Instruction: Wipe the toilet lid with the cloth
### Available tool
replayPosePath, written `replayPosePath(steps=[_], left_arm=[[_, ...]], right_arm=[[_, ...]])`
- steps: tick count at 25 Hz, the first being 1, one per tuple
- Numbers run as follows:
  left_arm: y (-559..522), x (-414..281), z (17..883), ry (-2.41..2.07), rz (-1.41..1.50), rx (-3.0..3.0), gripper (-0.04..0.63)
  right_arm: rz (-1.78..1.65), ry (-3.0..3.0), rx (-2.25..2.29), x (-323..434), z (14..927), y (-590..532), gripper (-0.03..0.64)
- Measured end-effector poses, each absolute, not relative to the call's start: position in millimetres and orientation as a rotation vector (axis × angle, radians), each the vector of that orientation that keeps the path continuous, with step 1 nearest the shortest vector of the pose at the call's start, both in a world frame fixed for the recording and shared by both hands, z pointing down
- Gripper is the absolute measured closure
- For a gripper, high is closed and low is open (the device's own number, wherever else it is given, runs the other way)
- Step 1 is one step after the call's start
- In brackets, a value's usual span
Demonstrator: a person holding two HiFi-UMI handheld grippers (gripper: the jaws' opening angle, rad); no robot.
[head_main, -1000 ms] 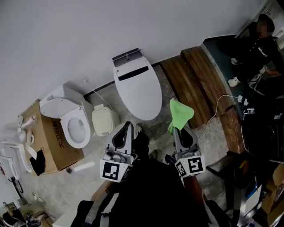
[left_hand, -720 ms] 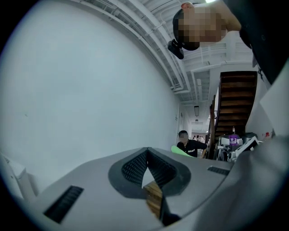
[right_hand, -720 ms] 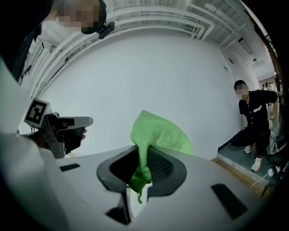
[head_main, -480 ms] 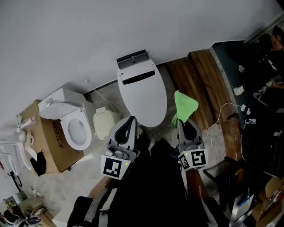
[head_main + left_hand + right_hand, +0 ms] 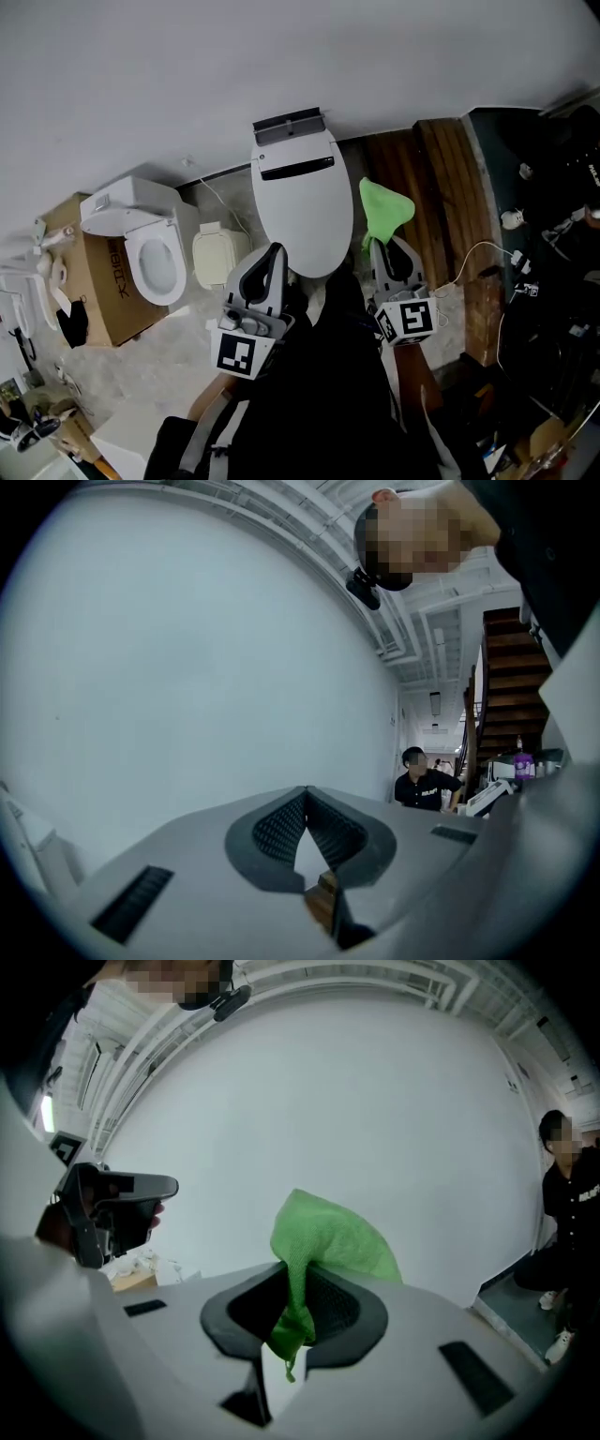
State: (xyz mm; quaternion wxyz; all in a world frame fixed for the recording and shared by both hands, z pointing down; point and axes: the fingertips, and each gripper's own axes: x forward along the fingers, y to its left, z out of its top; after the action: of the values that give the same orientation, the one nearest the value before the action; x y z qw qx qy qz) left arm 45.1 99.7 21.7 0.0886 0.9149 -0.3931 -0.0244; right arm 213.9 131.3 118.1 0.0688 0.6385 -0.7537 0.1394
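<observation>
I am watching the right gripper (image 5: 383,247) pinching the green cloth (image 5: 384,210). In the right gripper view its jaws are pressing together on a narrow fold of it. Most of the fabric is fanning out above the tips and a short tail is dangling below them (a firm hold, by the look of it). The left gripper (image 5: 273,253) is carrying nothing: its jaws are meeting at the tips, with only a small triangular gap lower down between the ribbed pads.

From the head view, the toilet lid (image 5: 298,202) is lying closed, white and oval, in the middle of the scene against the white wall (image 5: 187,75). The cloth is sitting just beside the lid's right edge, over the strip between the lid and the wooden boards (image 5: 427,187). I cannot tell whether it is touching the lid. The left gripper is pointing at the lid's near end, slightly to its left.

Further left, a second toilet (image 5: 150,248) with its seat open is standing beside a cardboard box (image 5: 108,300). A white cable (image 5: 473,251) is trailing across the boards on the right. In the left gripper view a person (image 5: 424,782) in a dark shirt is showing in the distance.
</observation>
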Motion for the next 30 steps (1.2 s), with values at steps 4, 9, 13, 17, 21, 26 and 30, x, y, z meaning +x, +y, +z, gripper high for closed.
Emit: replayPosePath(steps=[4,9,13,17,21,26,30], left_arm=[[82,64,23,-1.244,-0.068,2.687,0.594],[60,91,33,-1.31,-0.038,2.652,0.592],[40,107,42,-1.37,-0.035,2.618,0.592],[23,115,52,-1.432,-0.023,2.58,0.592],[7,122,65,-1.484,-0.013,2.54,0.592],[-11,128,90,-1.517,-0.001,2.495,0.592],[-26,129,118,-1.533,0.03,2.461,0.594]], right_arm=[[0.415,-2.3,1.831,235,128,97,0.549],[0.409,-2.324,1.729,264,152,55,0.549],[0.419,-2.34,1.644,279,179,15,0.548],[0.423,-2.348,1.567,289,208,-22,0.549],[0.453,-2.333,1.506,297,245,-57,0.549],[0.511,-2.274,1.416,306,315,-92,0.549],[0.539,-2.225,1.357,305,376,-117,0.549]])
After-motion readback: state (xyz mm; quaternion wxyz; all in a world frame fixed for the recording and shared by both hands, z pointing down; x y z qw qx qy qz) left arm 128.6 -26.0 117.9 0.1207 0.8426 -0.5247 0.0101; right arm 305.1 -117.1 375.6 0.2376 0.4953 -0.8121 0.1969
